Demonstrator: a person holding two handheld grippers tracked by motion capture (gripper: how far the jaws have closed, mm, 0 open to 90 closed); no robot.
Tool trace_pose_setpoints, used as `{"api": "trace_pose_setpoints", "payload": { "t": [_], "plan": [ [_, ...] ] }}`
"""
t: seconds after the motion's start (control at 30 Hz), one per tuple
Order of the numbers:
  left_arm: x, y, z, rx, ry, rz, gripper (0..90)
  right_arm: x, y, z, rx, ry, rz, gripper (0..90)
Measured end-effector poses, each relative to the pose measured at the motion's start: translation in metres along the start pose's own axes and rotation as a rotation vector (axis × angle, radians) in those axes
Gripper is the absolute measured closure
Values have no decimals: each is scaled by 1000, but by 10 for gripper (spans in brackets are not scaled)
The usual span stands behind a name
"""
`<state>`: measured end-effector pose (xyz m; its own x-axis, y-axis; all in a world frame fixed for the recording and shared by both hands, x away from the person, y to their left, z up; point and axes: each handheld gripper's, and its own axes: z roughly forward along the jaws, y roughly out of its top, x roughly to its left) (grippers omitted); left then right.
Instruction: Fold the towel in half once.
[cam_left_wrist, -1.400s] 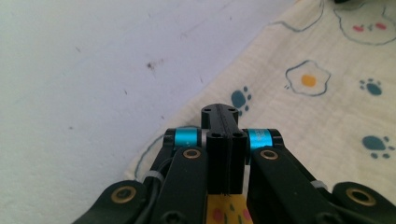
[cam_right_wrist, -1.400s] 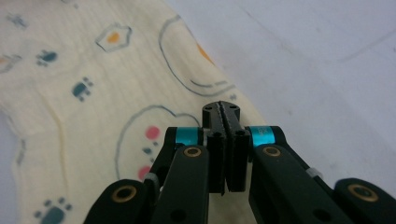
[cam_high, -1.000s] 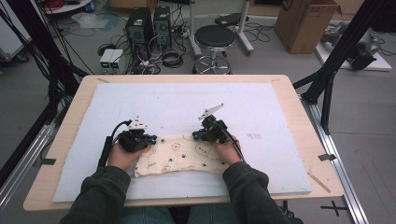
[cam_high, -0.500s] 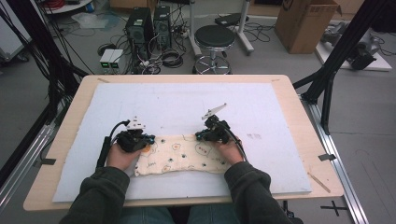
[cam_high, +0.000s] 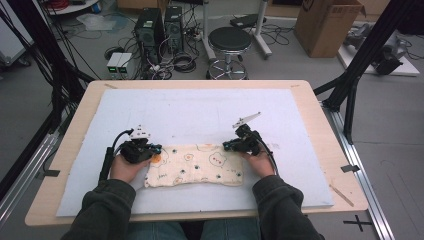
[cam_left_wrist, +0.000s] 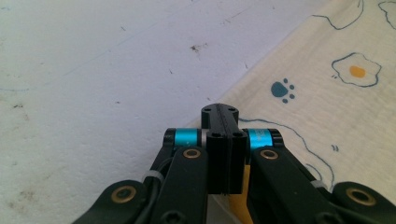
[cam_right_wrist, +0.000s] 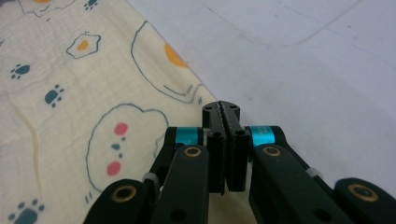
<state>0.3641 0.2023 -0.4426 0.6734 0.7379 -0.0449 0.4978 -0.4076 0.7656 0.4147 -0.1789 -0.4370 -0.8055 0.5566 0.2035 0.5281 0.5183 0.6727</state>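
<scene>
While each hand-held gripper pinches a far corner of the cream printed cloth (cam_high: 195, 170), the work in hand looks like spreading or folding it flat on the white mat (cam_high: 200, 112) that covers the table (cam_high: 320, 125). The cloth lies along the near edge of the mat, just in front of the person, stretched lengthwise between the two hands. The left hand-held gripper (cam_high: 156, 148) is clenched on the cloth's far left corner; in the left gripper view its jaws stand pressed together at the hem of the cloth (cam_left_wrist: 336, 93), with an orange patch of the print showing beneath them. The right hand-held gripper (cam_high: 227, 146) is likewise clamped at the far right corner, jaws together over the edge of the cloth (cam_right_wrist: 70, 93). To do this well, I judge both hands should hold an even, light tension so the far edge stays straight, lift only slightly off the mat, and travel together, since one hand leading would skew the hem or bunch the middle.
</scene>
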Motion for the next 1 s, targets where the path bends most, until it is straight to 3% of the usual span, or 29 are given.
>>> {"api": "trace_pose_setpoints", "payload": {
  "t": [0.27,0.63,0.73,0.83,1.0],
  "plan": [
    [1,0,0,-4,-5,-3,896,-14,-19,-18,-23,-19,40,895],
    [1,-1,0,-5,-7,-5,895,-21,-28,-28,-35,-26,57,895],
    [0,0,0,-10,-10,-2,896,-19,-26,-28,-40,-27,56,895],
    [-2,3,-5,-50,-6,3,895,-10,-20,-31,-70,-18,21,894],
    [-5,4,-18,-68,-13,20,896,0,-14,-37,-83,5,-6,895]
  ]
}}
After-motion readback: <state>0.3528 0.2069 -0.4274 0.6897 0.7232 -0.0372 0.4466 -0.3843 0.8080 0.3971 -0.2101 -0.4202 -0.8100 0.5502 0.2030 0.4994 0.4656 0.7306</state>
